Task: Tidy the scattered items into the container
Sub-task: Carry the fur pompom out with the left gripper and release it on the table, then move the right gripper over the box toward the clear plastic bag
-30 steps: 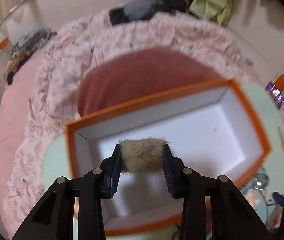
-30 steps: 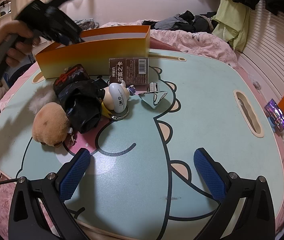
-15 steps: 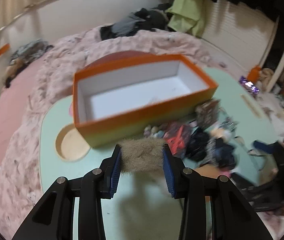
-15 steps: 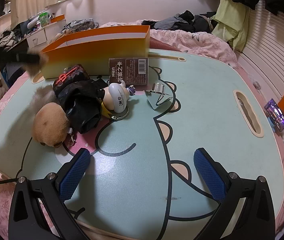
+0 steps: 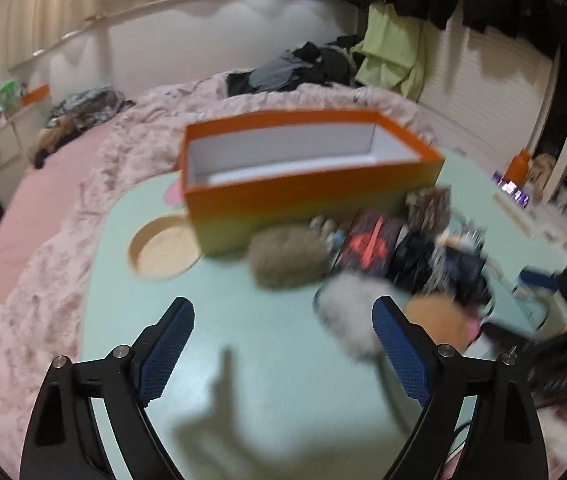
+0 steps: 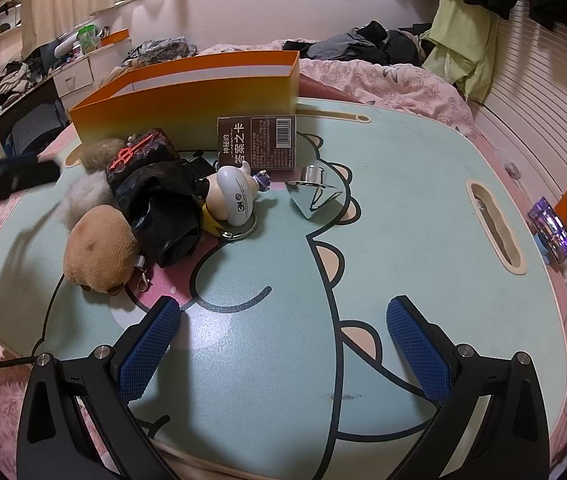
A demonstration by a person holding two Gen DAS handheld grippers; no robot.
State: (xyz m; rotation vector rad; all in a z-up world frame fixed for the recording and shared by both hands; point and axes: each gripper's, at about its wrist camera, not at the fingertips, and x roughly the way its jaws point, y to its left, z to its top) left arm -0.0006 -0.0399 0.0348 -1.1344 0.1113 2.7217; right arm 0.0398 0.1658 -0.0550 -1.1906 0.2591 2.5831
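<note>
Left claw [image 5: 282, 308] just sprung wide with nothing between its jaws, right claw [image 6: 283, 304] likewise agape and empty over the counter [image 5: 243, 360], fur ball [image 5: 289, 256] lying outside the box [image 5: 303, 196] against its wall, liable to be nudged into the pile [image 5: 423, 248] or pinched too loosely and dropped.

A pale green desk [image 6: 423, 208] printed with a cartoon bear sits on a bed with a pink floral cover [image 5: 43, 280]. On the desk lie an orange box [image 6: 187, 100], a brown card pack [image 6: 257, 142] leaning against it, a white figurine [image 6: 237, 200], a black bundle [image 6: 163, 204], a tan plush [image 6: 99, 252] and two furry balls — one grey-brown [image 5: 287, 256], one whitish [image 5: 349, 312].
</note>
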